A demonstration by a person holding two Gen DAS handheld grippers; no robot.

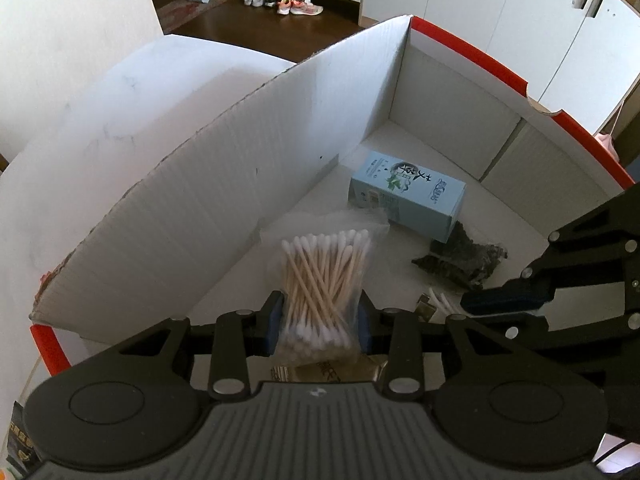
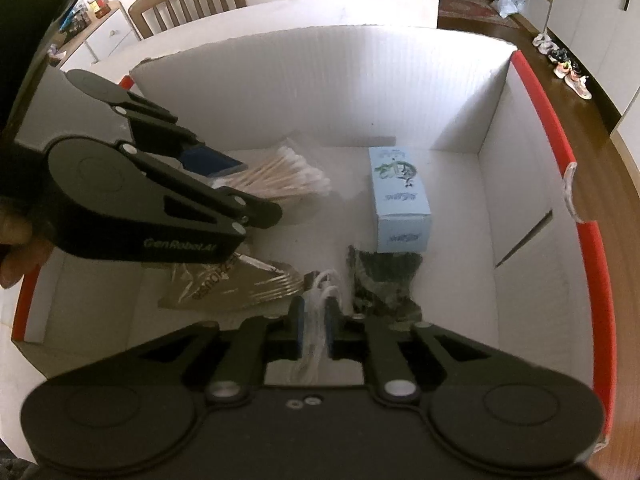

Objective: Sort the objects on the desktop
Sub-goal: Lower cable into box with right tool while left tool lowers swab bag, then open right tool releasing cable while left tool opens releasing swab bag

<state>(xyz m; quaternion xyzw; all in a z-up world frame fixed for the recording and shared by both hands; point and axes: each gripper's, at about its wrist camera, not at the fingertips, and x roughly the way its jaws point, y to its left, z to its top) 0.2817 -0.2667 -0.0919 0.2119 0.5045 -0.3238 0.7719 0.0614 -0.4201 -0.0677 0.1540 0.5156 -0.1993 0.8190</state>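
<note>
Both hands work inside the white cardboard box (image 2: 492,128) with the red rim, which stands on the desk. The left claw (image 1: 320,320) is closed on the bag of cotton swabs (image 1: 324,276); its two pads press the sides of the bag near the lower end. The long axis of the swabs runs away from the claw, toward the far wall of the box, so the bag sticks out forward like a continuation of the fingers. In the right wrist view the bag seems to be just above the box floor, or resting on it; I cannot tell which.

The right claw (image 2: 314,320) is nearly closed, with a small clear packet with white pieces (image 2: 316,320) between its pads. Whether the pads press on it, I cannot say for sure.

Already on the box floor lie a light blue carton (image 2: 400,196), a dark crumpled packet (image 2: 380,280) and a shiny foil pouch (image 2: 224,280). The free floor is directly below and ahead of the swabs, left of the carton, so I think the left hand only needs to open there.
</note>
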